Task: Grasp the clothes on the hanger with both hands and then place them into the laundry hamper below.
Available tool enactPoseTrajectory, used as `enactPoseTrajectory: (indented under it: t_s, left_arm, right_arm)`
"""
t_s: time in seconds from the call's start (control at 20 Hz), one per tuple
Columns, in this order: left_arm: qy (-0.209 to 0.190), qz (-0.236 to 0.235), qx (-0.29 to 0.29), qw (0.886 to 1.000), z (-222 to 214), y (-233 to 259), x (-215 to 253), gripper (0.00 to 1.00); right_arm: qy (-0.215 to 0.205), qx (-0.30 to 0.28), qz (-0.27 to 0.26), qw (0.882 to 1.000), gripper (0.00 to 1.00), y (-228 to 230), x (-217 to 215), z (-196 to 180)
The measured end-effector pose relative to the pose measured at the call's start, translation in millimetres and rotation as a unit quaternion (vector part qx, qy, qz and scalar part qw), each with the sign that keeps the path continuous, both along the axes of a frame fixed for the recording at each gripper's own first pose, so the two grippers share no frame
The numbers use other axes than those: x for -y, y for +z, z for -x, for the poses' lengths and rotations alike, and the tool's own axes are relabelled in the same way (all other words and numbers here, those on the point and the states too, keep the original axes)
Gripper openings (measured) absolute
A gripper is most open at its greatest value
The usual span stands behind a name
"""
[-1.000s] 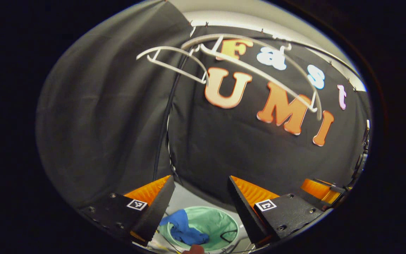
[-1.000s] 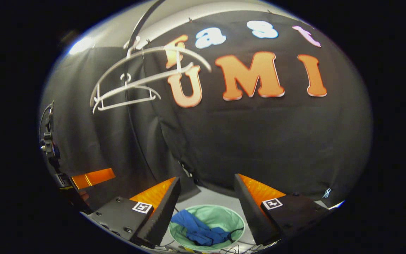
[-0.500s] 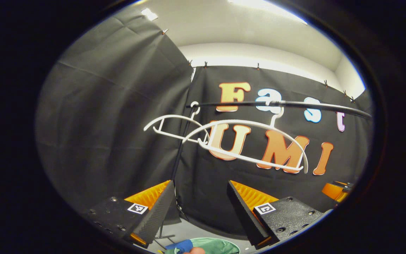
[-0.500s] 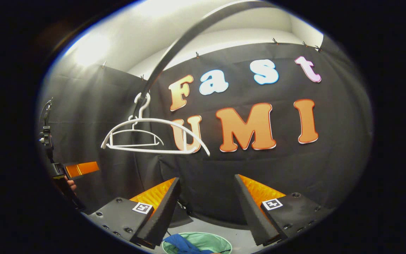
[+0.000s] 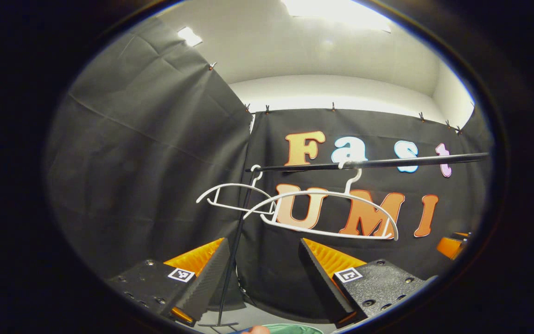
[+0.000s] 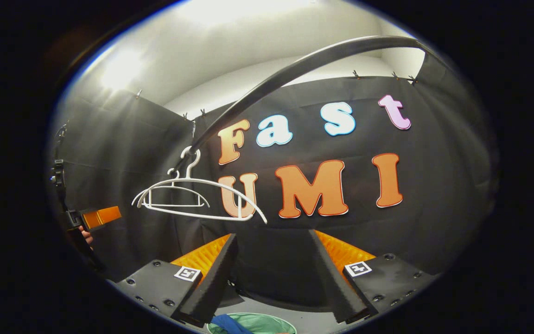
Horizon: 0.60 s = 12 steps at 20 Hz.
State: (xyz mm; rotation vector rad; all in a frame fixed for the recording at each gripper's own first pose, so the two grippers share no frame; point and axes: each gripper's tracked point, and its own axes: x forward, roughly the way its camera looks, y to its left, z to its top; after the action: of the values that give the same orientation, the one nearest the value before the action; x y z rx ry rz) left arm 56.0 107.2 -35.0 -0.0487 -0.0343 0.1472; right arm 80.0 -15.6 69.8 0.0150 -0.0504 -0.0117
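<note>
Two bare white hangers hang on a dark rail (image 5: 387, 163): the nearer hanger (image 5: 318, 193) and a smaller one (image 5: 230, 185) behind it to the left. My left gripper (image 5: 262, 243) is open and holds nothing, below the hangers. My right gripper (image 6: 272, 235) is likewise open and holds nothing, with the same hangers (image 6: 193, 180) up and to its left under the curved rail (image 6: 295, 69). A blue garment (image 6: 227, 323) lies in the green laundry hamper (image 6: 267, 325) at the bottom edge. The hamper rim (image 5: 295, 328) also peeks in below the left gripper.
The rack's thin upright pole (image 5: 232, 273) stands just beyond the left gripper's left finger. The right gripper (image 5: 452, 245) appears at the far right of the left gripper view, and the left gripper (image 6: 100, 216) with a hand at the far left of the right gripper view. Black cloth walls close the booth.
Both views have tilted upward: the hamper with the blue garment slid down to the bottom edge, and the rail and bare hangers came to mid-frame. Both grippers stayed open.
</note>
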Motion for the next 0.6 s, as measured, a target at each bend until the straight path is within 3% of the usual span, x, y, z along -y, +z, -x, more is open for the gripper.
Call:
enactPoseTrajectory:
  t_s: [0.1, 0.15, 0.25, 0.3, 0.4, 0.5, 0.55, 0.6]
  left_arm:
    - [-0.003, -0.002, 0.001, 1.000, 1, 1, 1, 0.92]
    - [-0.004, -0.001, 0.005, 1.000, 1, 3, 3, 0.92]
    - [-0.005, 0.001, 0.011, 1.000, 0, 7, 5, 0.92]
    - [-0.005, 0.003, 0.015, 1.000, 0, 8, 5, 0.92]
    - [-0.009, 0.004, 0.017, 1.000, -2, 9, 7, 0.92]
    - [-0.012, 0.005, 0.014, 1.000, -1, 8, 9, 0.92]
    - [-0.014, 0.005, 0.012, 1.000, -1, 7, 10, 0.92]
    - [-0.016, 0.007, 0.011, 1.000, -1, 6, 11, 0.93]
  right_arm:
    - [0.002, 0.001, -0.009, 1.000, 0.89, 0, 0, 1]
    - [0.000, 0.000, -0.016, 1.000, 0.98, 0, 1, 2]
    - [0.001, -0.005, -0.023, 1.000, 1.00, -3, 2, 4]
    - [0.003, -0.007, -0.024, 1.000, 0.89, -4, 1, 5]
    - [0.004, -0.005, -0.023, 1.000, 0.98, -2, 2, 6]
    - [0.003, -0.001, -0.022, 1.000, 0.98, -1, 3, 5]
    - [0.002, -0.001, -0.022, 1.000, 0.89, -1, 4, 5]
    - [0.004, -0.001, -0.022, 1.000, 0.89, -2, 3, 6]
